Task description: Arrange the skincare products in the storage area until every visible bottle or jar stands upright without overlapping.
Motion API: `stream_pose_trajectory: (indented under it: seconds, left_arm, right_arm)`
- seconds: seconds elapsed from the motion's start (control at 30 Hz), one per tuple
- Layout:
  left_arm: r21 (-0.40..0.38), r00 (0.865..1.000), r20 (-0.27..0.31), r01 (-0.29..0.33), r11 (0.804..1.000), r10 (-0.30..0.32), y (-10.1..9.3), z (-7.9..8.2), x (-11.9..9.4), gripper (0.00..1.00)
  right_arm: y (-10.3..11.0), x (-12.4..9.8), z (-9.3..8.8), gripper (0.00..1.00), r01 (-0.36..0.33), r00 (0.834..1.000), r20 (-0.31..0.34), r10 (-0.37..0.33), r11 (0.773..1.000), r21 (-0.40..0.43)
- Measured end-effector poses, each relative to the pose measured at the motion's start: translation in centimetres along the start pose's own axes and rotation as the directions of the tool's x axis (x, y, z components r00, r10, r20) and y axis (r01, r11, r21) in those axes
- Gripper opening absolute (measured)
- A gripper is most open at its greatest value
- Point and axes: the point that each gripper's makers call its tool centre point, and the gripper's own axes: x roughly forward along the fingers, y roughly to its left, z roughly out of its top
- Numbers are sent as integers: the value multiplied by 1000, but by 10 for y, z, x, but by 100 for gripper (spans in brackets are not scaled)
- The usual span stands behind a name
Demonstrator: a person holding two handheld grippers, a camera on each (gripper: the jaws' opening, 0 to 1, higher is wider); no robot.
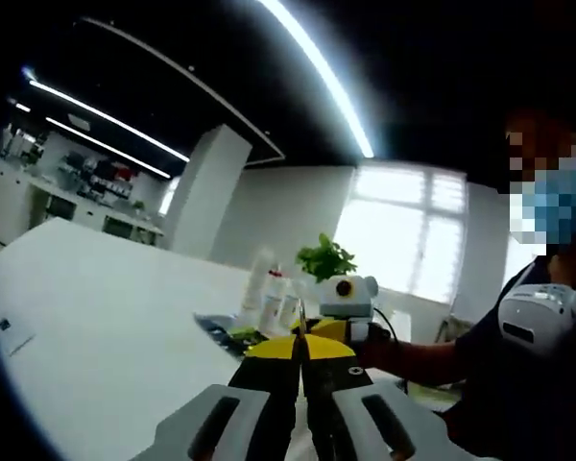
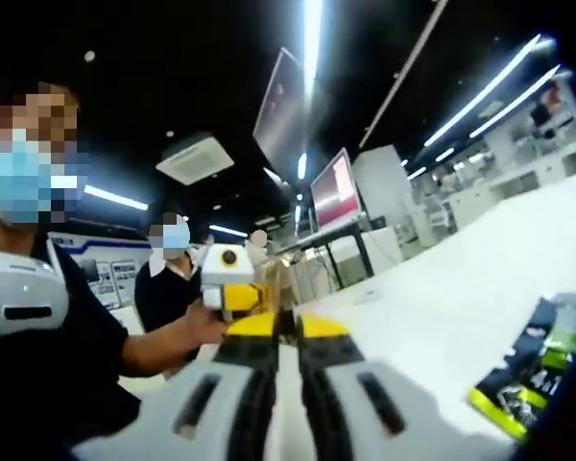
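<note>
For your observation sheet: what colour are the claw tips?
Yellow, clearest on the left claw in the left gripper view.

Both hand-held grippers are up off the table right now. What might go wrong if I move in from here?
1. The left hand-held gripper and right hand-held gripper both look shut, so they must open before reaching the bottles.
2. The bottles stand close together beside a dark packet near the plant; a closing approach may topple one.
3. A green-and-black packet lies at the table edge in the right gripper view; a sweep might knock it off.
</note>
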Motion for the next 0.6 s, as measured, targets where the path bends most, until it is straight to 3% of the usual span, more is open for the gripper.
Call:
stream_pose_trajectory:
  seconds: [0.6]
  left_arm:
    - [23, 997, -26, -71, 997, 71, 20, -1, 14, 0]
  right_arm:
    - [-11, -9, -2, 0, 47, 999, 10, -47, 999, 3]
